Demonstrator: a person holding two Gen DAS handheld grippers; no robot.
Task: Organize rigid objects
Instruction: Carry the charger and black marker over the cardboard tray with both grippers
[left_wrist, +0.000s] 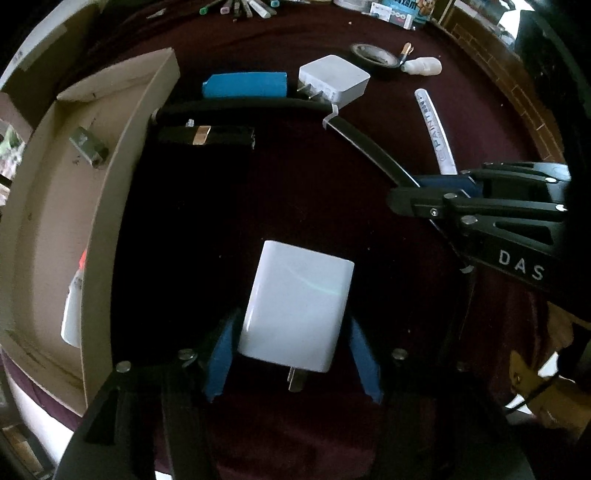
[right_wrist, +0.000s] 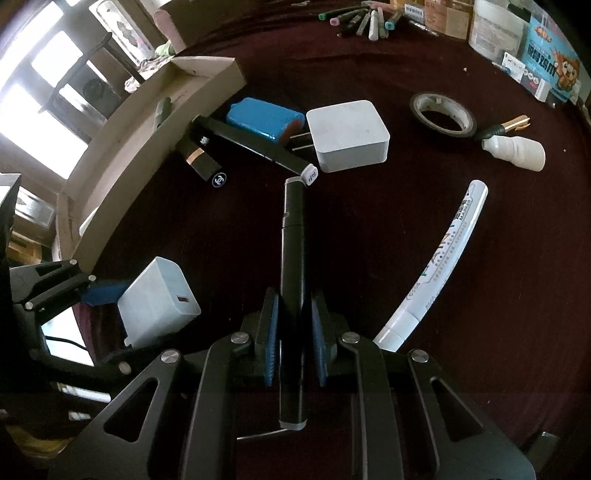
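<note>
Maroon cloth (right_wrist: 461, 295); lipstick (right_wrist: 201, 162) bears Chanel logo.

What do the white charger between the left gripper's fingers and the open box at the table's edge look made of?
White charger: apparently glossy hard plastic, with a light streak reflecting off its smooth face and metal prongs at one end. Box: likely cardboard, matte brown, with thin folded walls and scuffs.

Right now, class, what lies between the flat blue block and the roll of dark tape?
A square white plug adapter lies between the blue block and tape roll, its prongs toward the block; both views show it.
</note>
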